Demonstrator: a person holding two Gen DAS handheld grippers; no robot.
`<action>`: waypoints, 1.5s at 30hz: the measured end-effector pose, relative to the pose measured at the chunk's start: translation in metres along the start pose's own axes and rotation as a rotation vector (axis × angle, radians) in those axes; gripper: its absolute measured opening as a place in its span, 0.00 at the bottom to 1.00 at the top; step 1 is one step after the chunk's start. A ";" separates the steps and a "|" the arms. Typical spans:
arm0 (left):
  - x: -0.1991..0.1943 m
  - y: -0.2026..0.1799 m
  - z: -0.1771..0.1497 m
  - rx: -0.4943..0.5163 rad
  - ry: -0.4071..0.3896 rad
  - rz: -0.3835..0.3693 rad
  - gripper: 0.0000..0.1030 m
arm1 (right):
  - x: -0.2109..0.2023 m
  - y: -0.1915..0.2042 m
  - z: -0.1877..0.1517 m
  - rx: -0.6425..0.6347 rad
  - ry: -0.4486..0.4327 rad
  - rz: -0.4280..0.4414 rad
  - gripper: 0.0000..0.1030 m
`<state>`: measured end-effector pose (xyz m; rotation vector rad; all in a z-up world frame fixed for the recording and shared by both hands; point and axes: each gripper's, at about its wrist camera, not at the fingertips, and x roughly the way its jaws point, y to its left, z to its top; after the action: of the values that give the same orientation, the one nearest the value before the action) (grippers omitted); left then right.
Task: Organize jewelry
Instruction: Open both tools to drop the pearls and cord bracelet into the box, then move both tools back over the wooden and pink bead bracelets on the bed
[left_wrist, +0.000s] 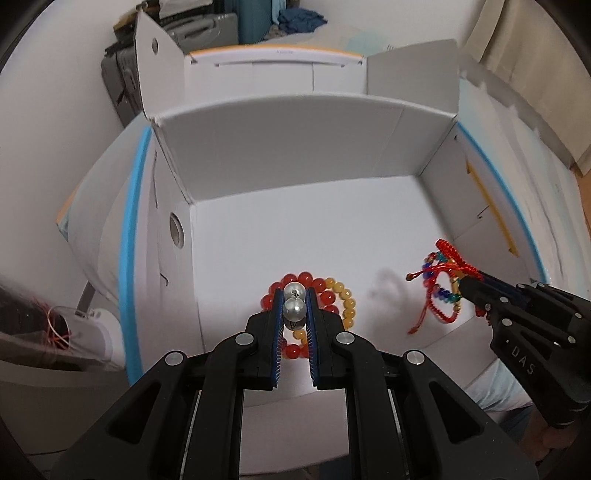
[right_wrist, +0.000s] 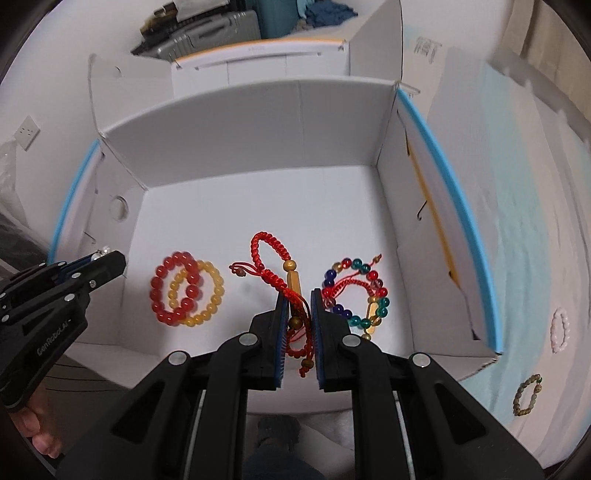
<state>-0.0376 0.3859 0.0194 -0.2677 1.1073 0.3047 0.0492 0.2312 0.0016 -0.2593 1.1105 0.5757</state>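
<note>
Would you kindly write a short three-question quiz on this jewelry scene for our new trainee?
1. True or false: the left gripper is shut on pearl earrings.
2. What does the right gripper hold? A) red braided bracelet B) yellow bead bracelet C) pink bracelet
3. Fill in: the red bead bracelet lies inside the white ___.

Key: 1 true; 2 A; 3 box.

White box (right_wrist: 258, 206), red braided bracelet (right_wrist: 271, 247)
</note>
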 end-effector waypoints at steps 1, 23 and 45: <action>0.004 0.001 -0.001 0.002 0.006 0.001 0.10 | 0.005 0.000 0.000 0.001 0.010 -0.004 0.12; -0.003 0.003 -0.005 0.004 -0.029 0.055 0.43 | -0.004 0.004 -0.004 -0.016 -0.021 0.026 0.37; -0.065 -0.045 -0.006 0.018 -0.160 0.038 0.94 | -0.105 -0.046 -0.025 0.019 -0.251 0.006 0.87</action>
<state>-0.0526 0.3356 0.0779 -0.2028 0.9572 0.3444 0.0224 0.1499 0.0811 -0.1622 0.8737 0.5859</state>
